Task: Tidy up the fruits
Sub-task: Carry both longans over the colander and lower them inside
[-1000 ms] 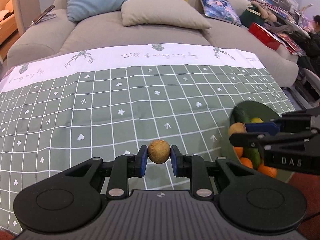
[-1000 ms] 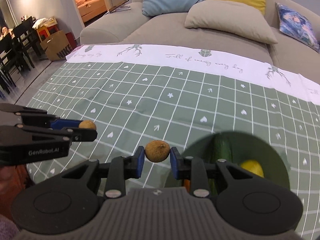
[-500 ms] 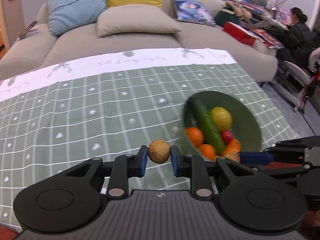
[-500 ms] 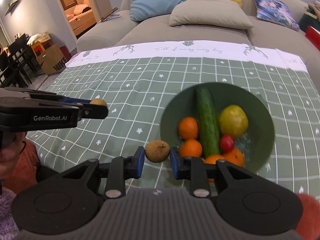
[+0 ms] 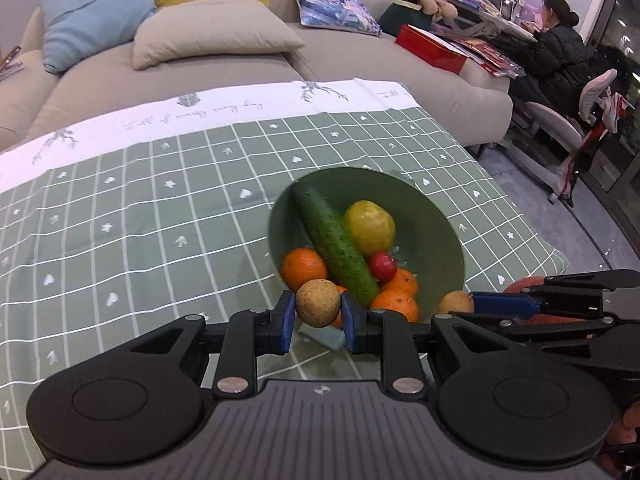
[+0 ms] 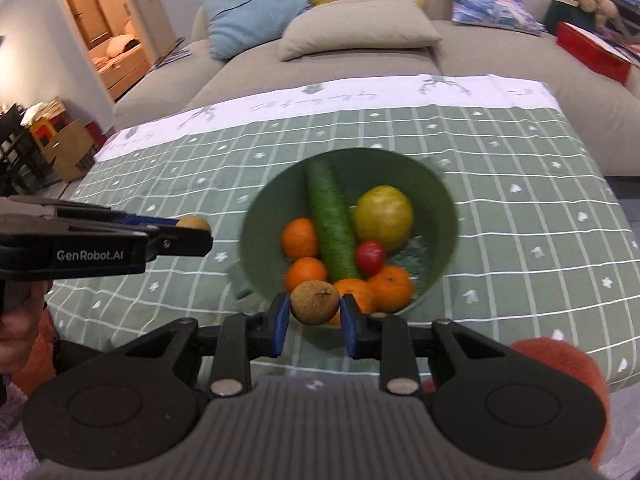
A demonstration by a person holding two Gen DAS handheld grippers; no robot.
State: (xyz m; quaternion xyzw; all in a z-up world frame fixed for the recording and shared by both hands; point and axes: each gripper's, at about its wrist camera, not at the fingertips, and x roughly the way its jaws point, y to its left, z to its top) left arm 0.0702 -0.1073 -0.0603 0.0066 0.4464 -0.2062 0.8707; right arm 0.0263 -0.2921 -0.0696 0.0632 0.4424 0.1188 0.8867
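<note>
sofa: beige, behind table | cushions: blue, yellow, beige | doorway: warmly lit

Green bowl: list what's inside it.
In the bowl: a cucumber, a yellow fruit, a small red fruit and several oranges. The near part is hidden behind the claw-held brown fruit.

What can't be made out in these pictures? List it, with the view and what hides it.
- Near rim of the green bowl: left wrist view, behind the left tool and its small brown fruit.
- Bottom orange: right wrist view, half behind the right tool's fruit.
- Tablecloth lettering: right wrist view, blurred.
</note>
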